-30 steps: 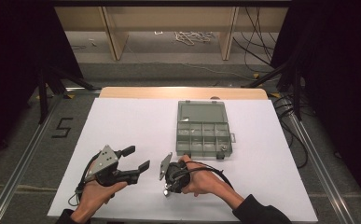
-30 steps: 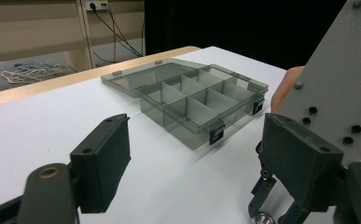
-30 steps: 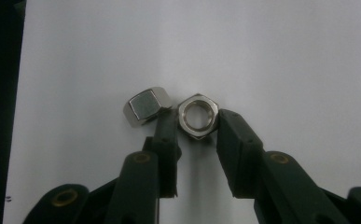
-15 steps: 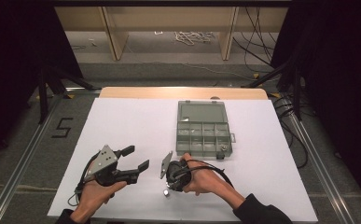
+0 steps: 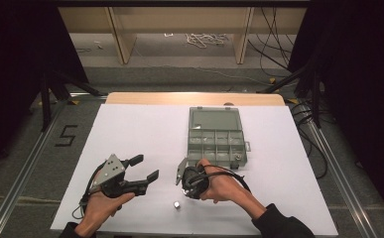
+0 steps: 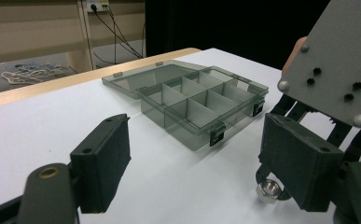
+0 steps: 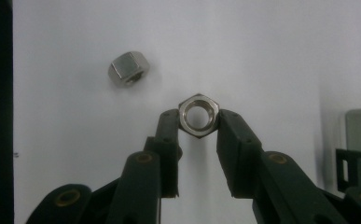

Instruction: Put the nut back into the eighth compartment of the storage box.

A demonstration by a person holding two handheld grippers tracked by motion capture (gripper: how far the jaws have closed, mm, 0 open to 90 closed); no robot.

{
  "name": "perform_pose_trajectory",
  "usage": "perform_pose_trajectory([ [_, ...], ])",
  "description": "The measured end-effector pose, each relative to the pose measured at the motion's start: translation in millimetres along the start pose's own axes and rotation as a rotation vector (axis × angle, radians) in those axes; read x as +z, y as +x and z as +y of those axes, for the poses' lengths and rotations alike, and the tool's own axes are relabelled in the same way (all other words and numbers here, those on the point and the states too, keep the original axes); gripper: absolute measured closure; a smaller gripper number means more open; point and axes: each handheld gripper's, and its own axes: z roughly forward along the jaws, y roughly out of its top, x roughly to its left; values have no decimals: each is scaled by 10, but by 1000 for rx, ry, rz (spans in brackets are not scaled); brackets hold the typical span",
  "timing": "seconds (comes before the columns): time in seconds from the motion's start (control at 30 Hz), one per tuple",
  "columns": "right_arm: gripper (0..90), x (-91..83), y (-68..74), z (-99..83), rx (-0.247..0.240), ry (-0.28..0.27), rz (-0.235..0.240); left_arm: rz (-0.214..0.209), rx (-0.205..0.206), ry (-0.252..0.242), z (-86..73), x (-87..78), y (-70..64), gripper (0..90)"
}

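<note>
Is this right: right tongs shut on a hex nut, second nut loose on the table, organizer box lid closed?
Not quite. The organizer box is open: the left gripper view shows its lid folded flat behind the compartments. The rest holds: in the right gripper view the right tongs are shut on a hex nut, and a second nut lies loose on the table.

Light falls from above and lands evenly on the white counter (image 5: 130,134), which glows bright while black curtains on both sides swallow everything. Shadows are soft and short, pooling just under the clear box (image 6: 201,105). Up close, 1 nut (image 7: 199,115) is sharp and shiny; the other nut (image 7: 128,68) looks slightly soft. The near black fingers (image 6: 101,168) blur, and the pictures are grainy.
</note>
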Motion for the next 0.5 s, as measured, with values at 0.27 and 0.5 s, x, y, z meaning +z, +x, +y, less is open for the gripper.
perform_pose_trajectory([
  [0.27,704,-158,-61,-78,46,10,-11,-1,2,0,1,-2,1,236],
  [0.5,704,-291,-154,-163,72,-5,-42,-1,2,-1,2,-2,1,236],
])
